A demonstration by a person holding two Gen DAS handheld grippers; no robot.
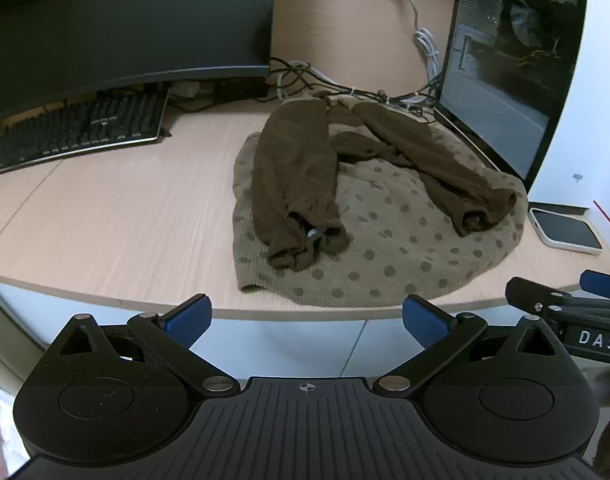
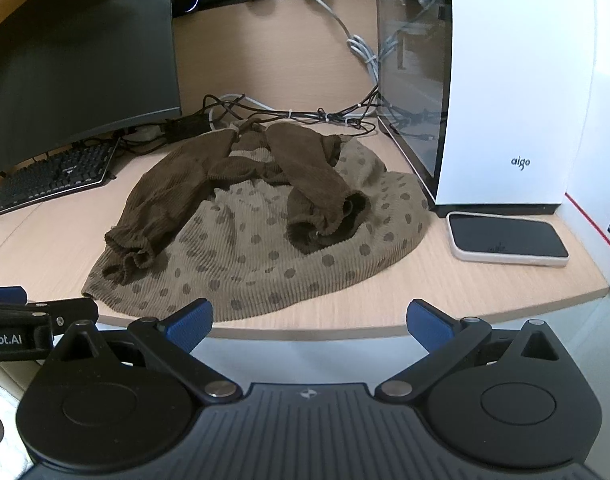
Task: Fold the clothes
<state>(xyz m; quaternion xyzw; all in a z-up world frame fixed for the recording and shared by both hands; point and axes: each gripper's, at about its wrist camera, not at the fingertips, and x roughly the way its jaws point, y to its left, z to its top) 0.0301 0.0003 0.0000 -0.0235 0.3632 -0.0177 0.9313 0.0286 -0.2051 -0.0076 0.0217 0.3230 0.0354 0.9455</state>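
On the table (image 1: 117,216), both sleeves are lying folded across the sweater (image 1: 385,236); left gripper (image 1: 307,322) and right gripper (image 2: 309,322) are hovering, jaws apart, and should be pinching the hem corners evenly.

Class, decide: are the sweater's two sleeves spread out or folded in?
Folded in: both dark sleeves lie across the dotted sweater body.
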